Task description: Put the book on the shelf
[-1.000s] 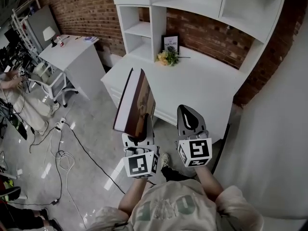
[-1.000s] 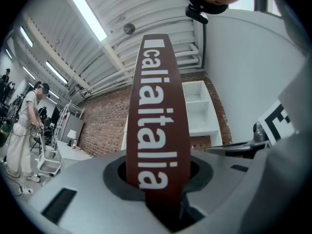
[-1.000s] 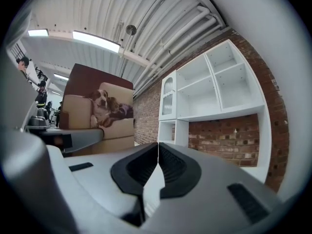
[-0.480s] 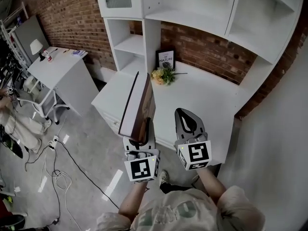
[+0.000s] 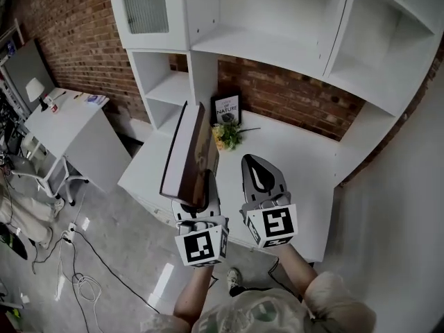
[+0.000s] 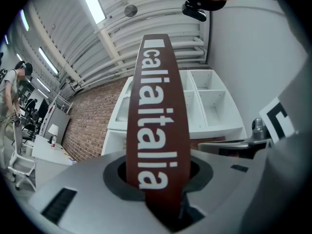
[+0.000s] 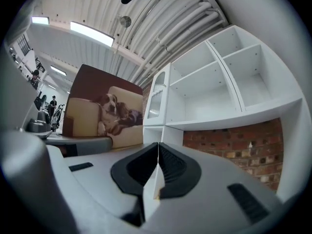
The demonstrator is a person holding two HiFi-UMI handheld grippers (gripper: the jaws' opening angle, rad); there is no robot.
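A large brown book [image 5: 187,157] stands upright in my left gripper [image 5: 200,189], whose jaws are shut on its lower edge. Its brown spine [image 6: 157,106] with white lettering rises between those jaws in the left gripper view. The cover, a dog on a sofa [image 7: 104,112], shows in the right gripper view. My right gripper [image 5: 259,171] hangs beside it, shut with nothing in it, its pads meeting [image 7: 157,172]. Both grippers hover over the near edge of the white desk [image 5: 291,165]. The white shelf unit [image 5: 263,44] rises just beyond, its compartments bare.
A small framed "Nature" picture [image 5: 227,109] and a bunch of flowers [image 5: 225,136] stand at the back of the desk. A glass-door cabinet [image 5: 145,4] is at upper left. A white side table [image 5: 66,127] and floor cables [image 5: 76,283] lie to the left.
The desk and shelf unit have come closer and lower in the head view. Both grippers have stayed side by side, the book still upright in the left one.
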